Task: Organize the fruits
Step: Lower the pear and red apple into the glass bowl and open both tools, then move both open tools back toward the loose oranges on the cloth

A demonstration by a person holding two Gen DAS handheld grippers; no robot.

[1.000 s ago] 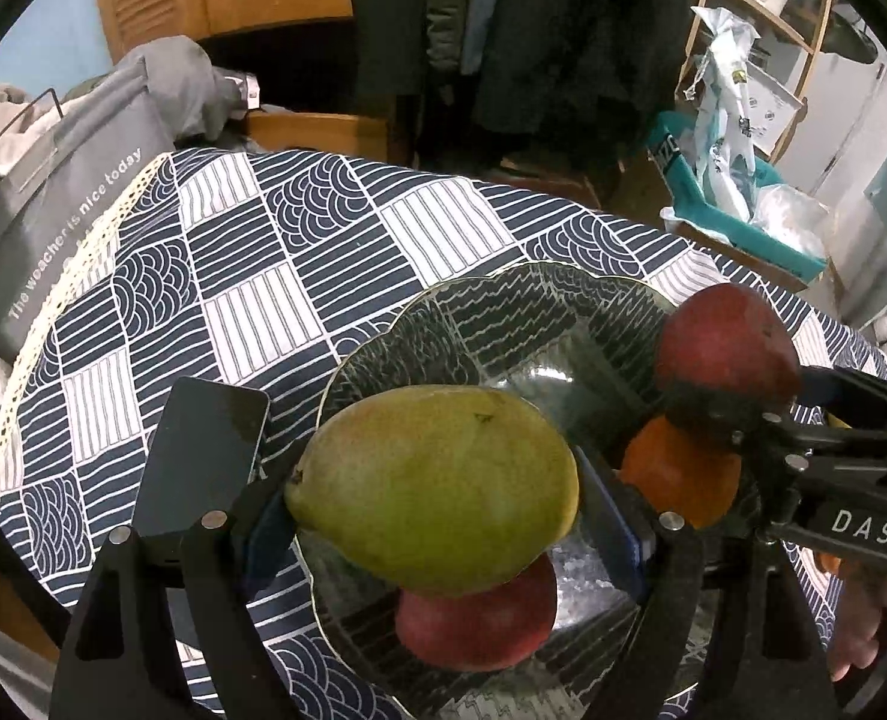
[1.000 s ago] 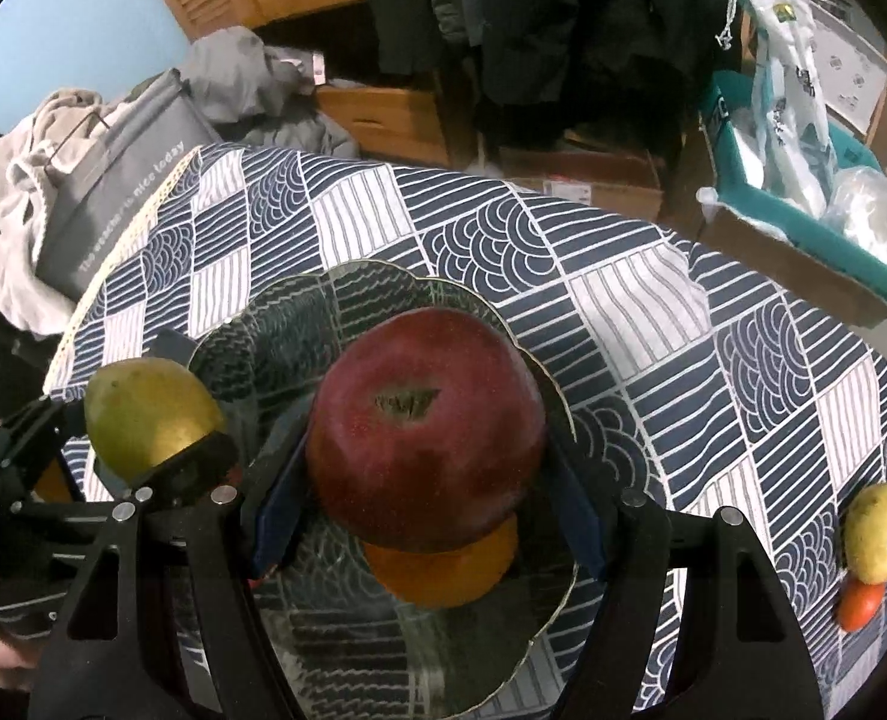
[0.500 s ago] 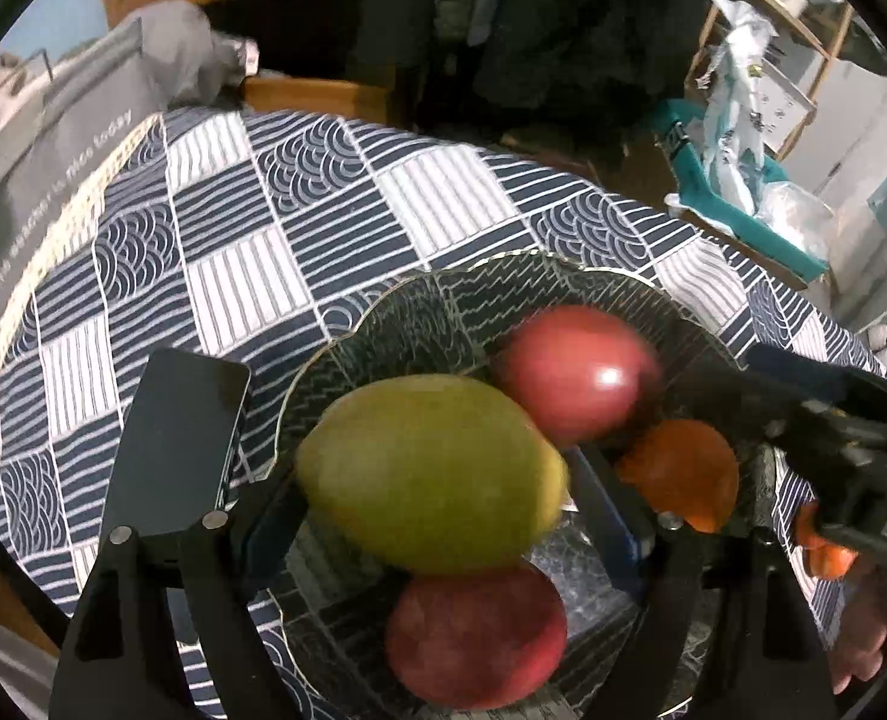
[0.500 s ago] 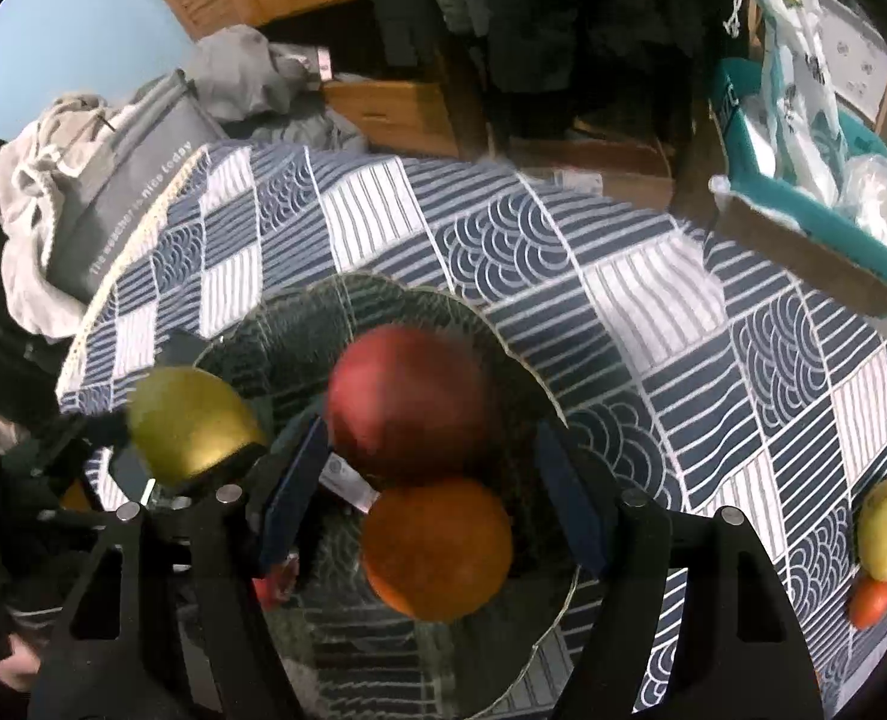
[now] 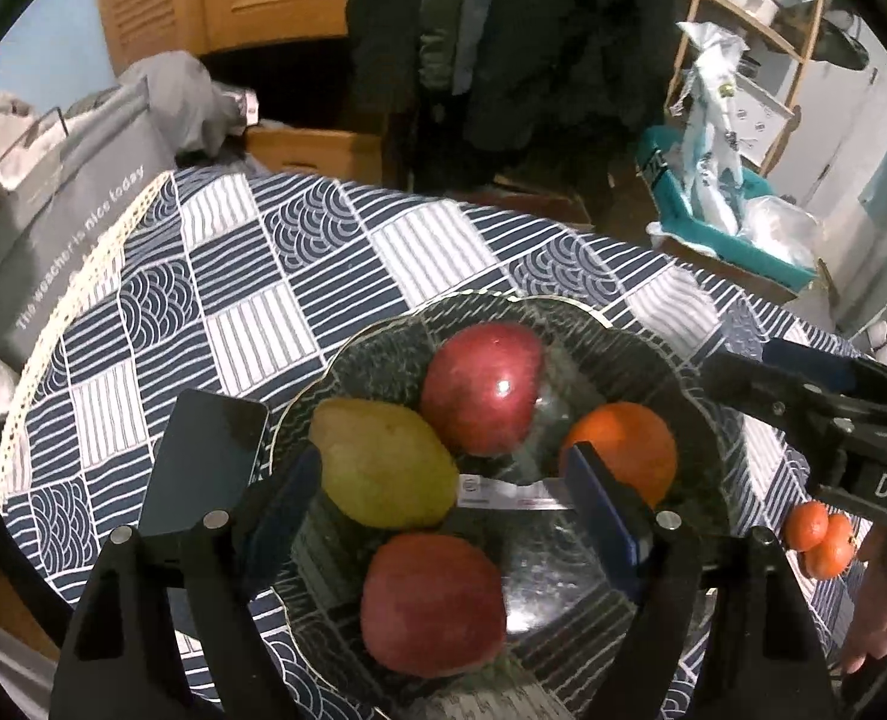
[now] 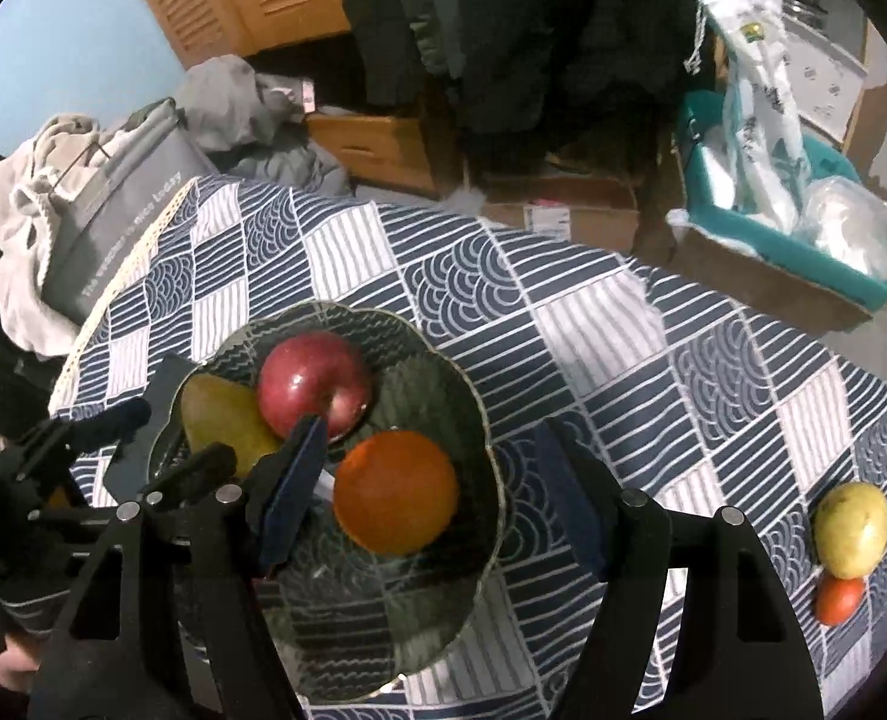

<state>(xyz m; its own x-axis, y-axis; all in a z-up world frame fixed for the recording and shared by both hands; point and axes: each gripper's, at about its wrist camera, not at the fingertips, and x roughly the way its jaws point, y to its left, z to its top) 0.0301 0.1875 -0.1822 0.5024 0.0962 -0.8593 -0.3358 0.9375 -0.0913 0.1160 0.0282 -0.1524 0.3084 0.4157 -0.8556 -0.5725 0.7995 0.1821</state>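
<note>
left gripper: spread wide, nothing clamped; the blue-padded fingers are held over the near half of the bowl, with the pear and the nearer apple seen between them.
right gripper: also spread wide and empty; its left blue pad is seen in front of the far apple, and the orange is framed between the fingers without visible contact.
hand pose: both tools are held above the bowl and tilted down toward it; the right one is seen entering from the right edge in the left wrist view, with part of a bare hand below it.
dark patterned glass bowl: set on the tablecloth, four fruits lying inside.
yellow-green pear: at the bowl's left side, beside the far apple.
far red apple: toward the bowl's far side.
round orange: at the bowl's right side.
nearer red apple: at the near rim.
loose fruit: small orange mandarins and a yellow fruit lie on the cloth, well apart from the bowl.
navy and white patterned tablecloth: covers the table.
black phone: flat, just beside the bowl's left rim.
</note>
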